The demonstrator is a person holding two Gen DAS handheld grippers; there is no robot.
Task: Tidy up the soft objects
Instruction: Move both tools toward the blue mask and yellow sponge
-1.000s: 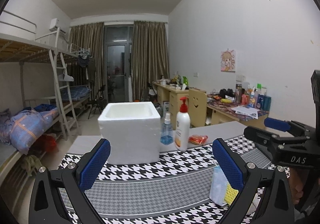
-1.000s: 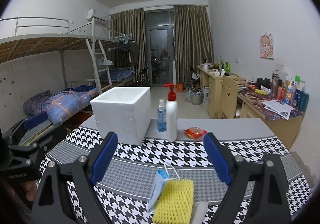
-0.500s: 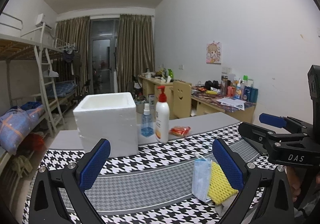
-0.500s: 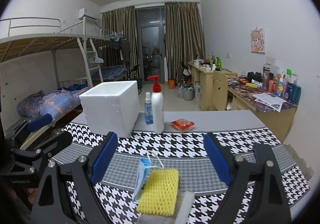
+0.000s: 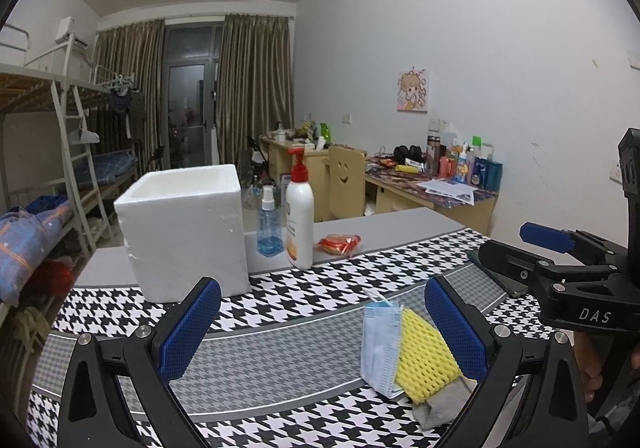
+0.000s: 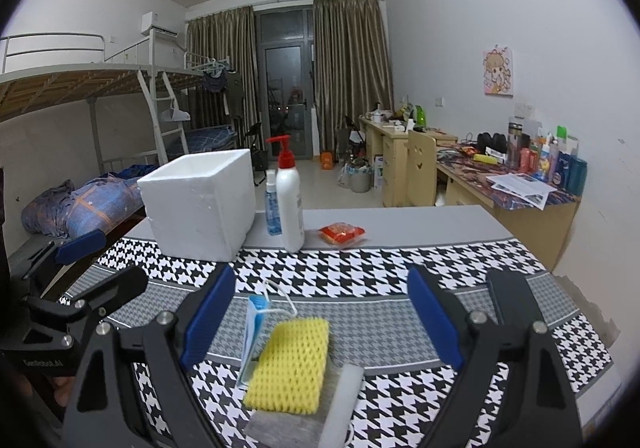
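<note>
Left to right across the desk (image 6: 420,222), a grey top whose near half is covered by a black-and-white houndstooth mat (image 6: 360,272). The left gripper (image 5: 320,328) hangs above the mat's near edge, its blue-padded fingers (image 5: 188,328) spread wide apart and gripping nothing; in the right wrist view its body shows at the desk's left edge. Behind it, toward the far left corner of the mat, stands an open-topped white foam box (image 5: 184,232), straddling the mat's far edge. Just right of the box stand a small blue spray bottle (image 5: 269,222) and, beside it, a taller white pump bottle (image 5: 300,224) with a red pump head, both near the mat's far edge. Right of these a small red-orange packet (image 5: 338,243) lies on the bare grey top. Near the front edge, right of centre, lies the stack of soft things: a pale blue face mask (image 6: 254,328) with white ear loops at its left side, a yellow mesh sponge (image 6: 290,364) on top, and beneath it a grey cloth (image 6: 288,426); a white piece at the stack's right edge may be a foam strip, though the view is too distorted to be sure. The right gripper (image 6: 320,322) is poised over this stack, fingers likewise spread wide and empty, touching none of it. A dark flat object (image 6: 516,300) lies on the mat toward its right edge.
</note>
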